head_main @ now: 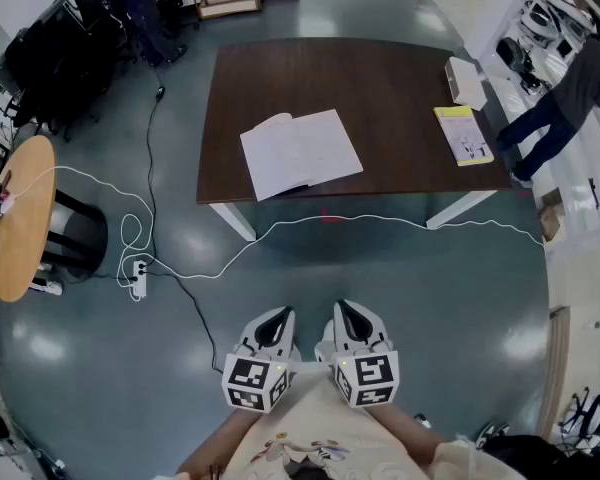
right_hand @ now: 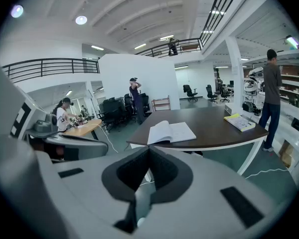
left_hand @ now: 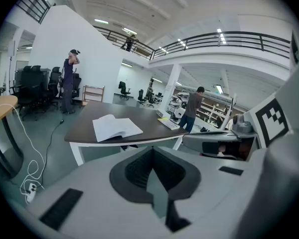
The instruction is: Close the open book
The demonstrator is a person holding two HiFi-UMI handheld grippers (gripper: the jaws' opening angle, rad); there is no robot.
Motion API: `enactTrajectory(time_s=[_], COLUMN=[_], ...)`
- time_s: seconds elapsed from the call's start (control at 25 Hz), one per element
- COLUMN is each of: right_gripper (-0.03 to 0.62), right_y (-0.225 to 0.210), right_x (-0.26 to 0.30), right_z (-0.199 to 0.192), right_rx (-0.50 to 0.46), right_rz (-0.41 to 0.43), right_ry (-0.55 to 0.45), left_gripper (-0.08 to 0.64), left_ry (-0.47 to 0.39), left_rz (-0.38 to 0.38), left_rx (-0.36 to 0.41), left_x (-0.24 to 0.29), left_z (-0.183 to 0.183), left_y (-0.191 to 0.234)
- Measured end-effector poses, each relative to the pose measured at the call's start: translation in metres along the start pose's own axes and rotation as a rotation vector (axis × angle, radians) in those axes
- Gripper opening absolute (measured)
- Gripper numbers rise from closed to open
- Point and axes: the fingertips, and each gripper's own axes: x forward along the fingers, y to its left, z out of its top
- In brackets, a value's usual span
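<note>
Grey-white plastic left gripper (head_main: 276, 318) and right gripper (head_main: 349, 312) are side by side, close in front of the person's body. Both pairs of fingers are closed tip to tip with nothing between them. Just ahead of the fingers is bare teal-grey floor (head_main: 400, 298), then a thin white cable (head_main: 380, 220) running across it. Beyond the cable, well apart from the fingers, stands the dark brown wooden counter (head_main: 380, 88). The open white paper book (head_main: 300, 153) lies on its near part, straight ahead between the two pairs of fingers, pages up and both halves spread flat. A yellow-covered closed book (head_main: 462, 134) is far off to the right of the fingers. The task looks not started: the book is open and nothing touches it. Left to do: reach the counter, get the fingers to one half, and fold it over.
</note>
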Motion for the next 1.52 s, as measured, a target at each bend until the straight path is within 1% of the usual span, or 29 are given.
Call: enactTrajectory(time_s=[0.36,0.48,0.68,0.84,1.0,1.16,1.36,1.52], right_gripper=[0.005,0.006,0.006,0.006,0.006,0.006,0.006,0.006], right_y=[0.004,0.009,0.024,0.041,0.065,0.076,0.077,0.06], right_x=[0.002,0.003,0.01,0.019,0.035,0.045,0.059,0.084], right_z=[0.001,0.003,0.006,0.006,0.008,0.006,0.007,0.014], right_rx=[-0.001,0.007,-0.013,-0.013,-0.018,-0.018,-0.008,0.032], right_rz=[-0.012,-0.001,-0.003,-0.008,-0.01,-0.027,-0.05,-0.069], right_ry=[-0.002,-0.017,-0.018,-0.02,-0.03,-0.017,0.009,0.007], left_gripper=[0.006,0.006,0.006,0.006,0.006,0.006,0.006,0.006], left_ry=[0.006,0.009,0.004,-0.005,-0.021,-0.01,0.023,0.047], left_rz=[-0.011,-0.018,-0.028,-0.022,0.002,0.012,-0.018,-0.045], left_rx=[-0.028,-0.048,-0.065,-0.062,-0.074,-0.089,-0.089,-0.054], left_x=[-0.002,-0.003,-0.009,-0.023,-0.04,-0.046,-0.032,-0.001], left_z=[-0.001,-0.003,-0.004,-0.004,-0.005,-0.011,-0.009,0.007], left_y=[0.007,0.01,0.022,0.042,0.076,0.099,0.116,0.127])
